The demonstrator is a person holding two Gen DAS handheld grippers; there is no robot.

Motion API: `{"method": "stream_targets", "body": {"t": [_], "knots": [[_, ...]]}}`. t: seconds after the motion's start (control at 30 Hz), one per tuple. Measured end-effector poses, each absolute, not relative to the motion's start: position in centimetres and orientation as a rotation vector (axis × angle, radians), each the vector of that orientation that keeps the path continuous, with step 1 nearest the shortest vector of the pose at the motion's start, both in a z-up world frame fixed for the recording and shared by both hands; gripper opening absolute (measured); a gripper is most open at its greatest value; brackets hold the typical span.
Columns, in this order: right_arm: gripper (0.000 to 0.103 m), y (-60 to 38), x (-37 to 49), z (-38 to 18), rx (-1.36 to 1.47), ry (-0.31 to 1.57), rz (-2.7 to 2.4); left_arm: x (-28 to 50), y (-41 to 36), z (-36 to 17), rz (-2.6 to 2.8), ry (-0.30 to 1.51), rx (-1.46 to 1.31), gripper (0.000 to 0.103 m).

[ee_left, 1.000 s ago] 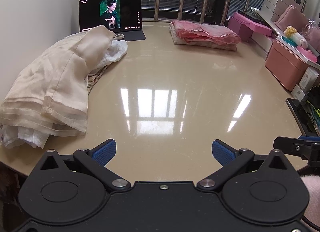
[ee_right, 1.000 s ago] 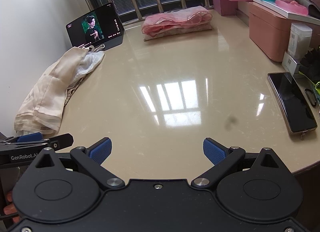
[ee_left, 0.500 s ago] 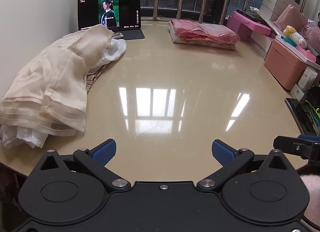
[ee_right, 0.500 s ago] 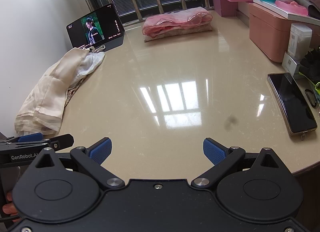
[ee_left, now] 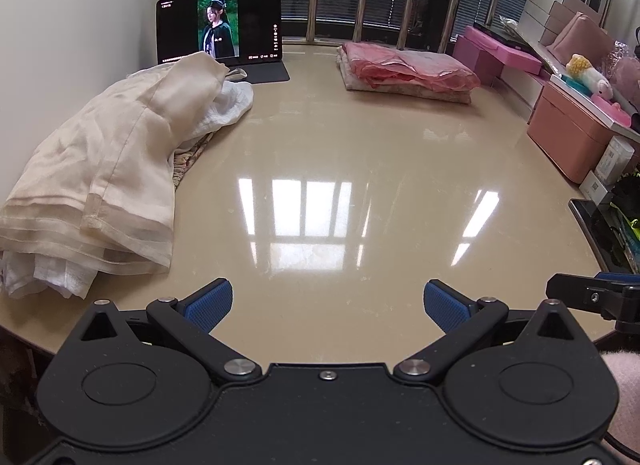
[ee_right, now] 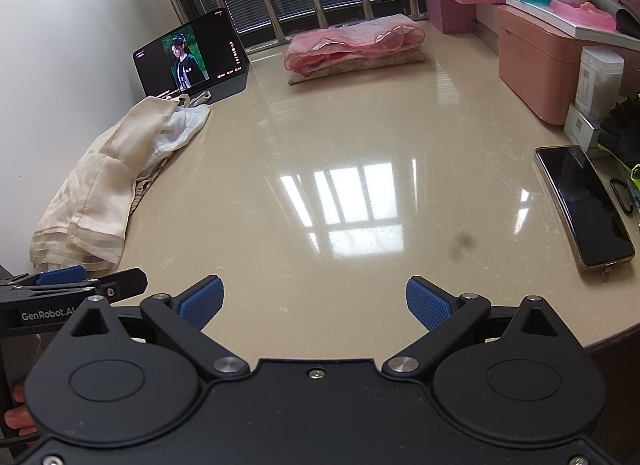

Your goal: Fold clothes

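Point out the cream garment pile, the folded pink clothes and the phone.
cream garment pile (ee_left: pixel 104 169), left wrist view, on its draped top layer.
folded pink clothes (ee_right: pixel 352 47), right wrist view, on the top fold.
phone (ee_right: pixel 584 205), right wrist view, on its dark screen.

The left gripper (ee_left: pixel 327 303) fills the bottom of its own view, both blue pads (ee_left: pixel 209 303) spread wide apart, nothing between them. Its black body runs across the lower edge of the frame. In the right view it shows again at the lower left, seen side-on (ee_right: pixel 76 285). The right gripper (ee_right: pixel 314 301) sits the same way at the bottom of its view, pads (ee_right: pixel 430 302) wide apart and bare. Its tip pokes in at the lower right of the left view (ee_left: pixel 592 295). Fingers (ee_right: pixel 16 413) of the person's hand show at the lower left edge of the right view.
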State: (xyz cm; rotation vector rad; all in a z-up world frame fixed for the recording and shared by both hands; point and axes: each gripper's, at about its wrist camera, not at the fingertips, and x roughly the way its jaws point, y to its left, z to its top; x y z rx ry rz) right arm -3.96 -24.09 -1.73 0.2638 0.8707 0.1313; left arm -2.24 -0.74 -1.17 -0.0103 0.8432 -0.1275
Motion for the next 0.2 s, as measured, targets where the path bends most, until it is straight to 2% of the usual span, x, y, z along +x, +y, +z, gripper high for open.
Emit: {"method": "stream_targets", "body": {"t": [0.2], "knots": [[0.100, -24.07, -3.95, -1.74, 0.265, 0.868, 0.131, -2.11, -0.27, -1.18, -0.124, 0.845, -0.042, 0.102]]}}
